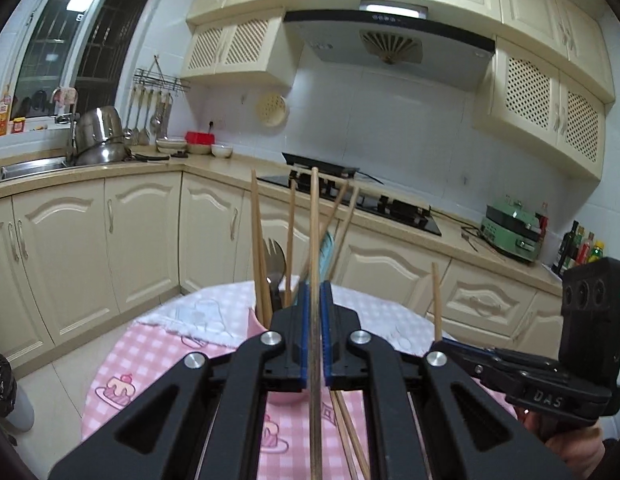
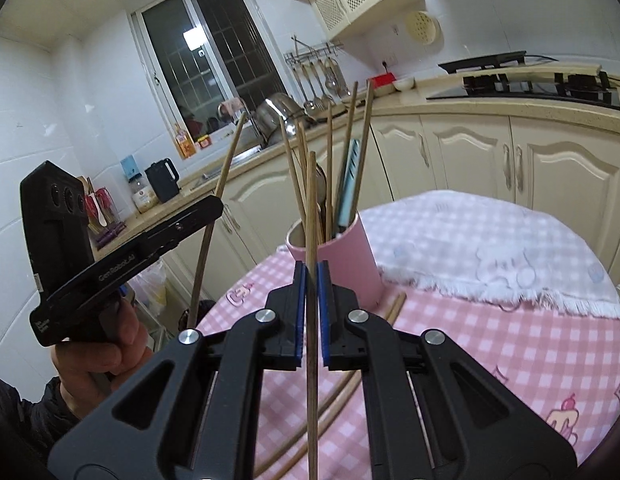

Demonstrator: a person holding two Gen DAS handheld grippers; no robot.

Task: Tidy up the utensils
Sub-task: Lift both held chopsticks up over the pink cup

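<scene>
right wrist: both grippers [image 2: 311, 276] clamp chopsticks [image 2: 311, 208], pink cup [image 2: 341, 256] just ahead

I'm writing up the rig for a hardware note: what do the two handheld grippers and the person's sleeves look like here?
Both are matte black plastic. The left gripper and right gripper have blue ribbed pads, silver round pivot bolts and cut-out linkage arms. Each carries an upright black block with three round lenses; white lettering reads GenRobot.AI on one and DAS on the other. The sleeve is dark.
</scene>
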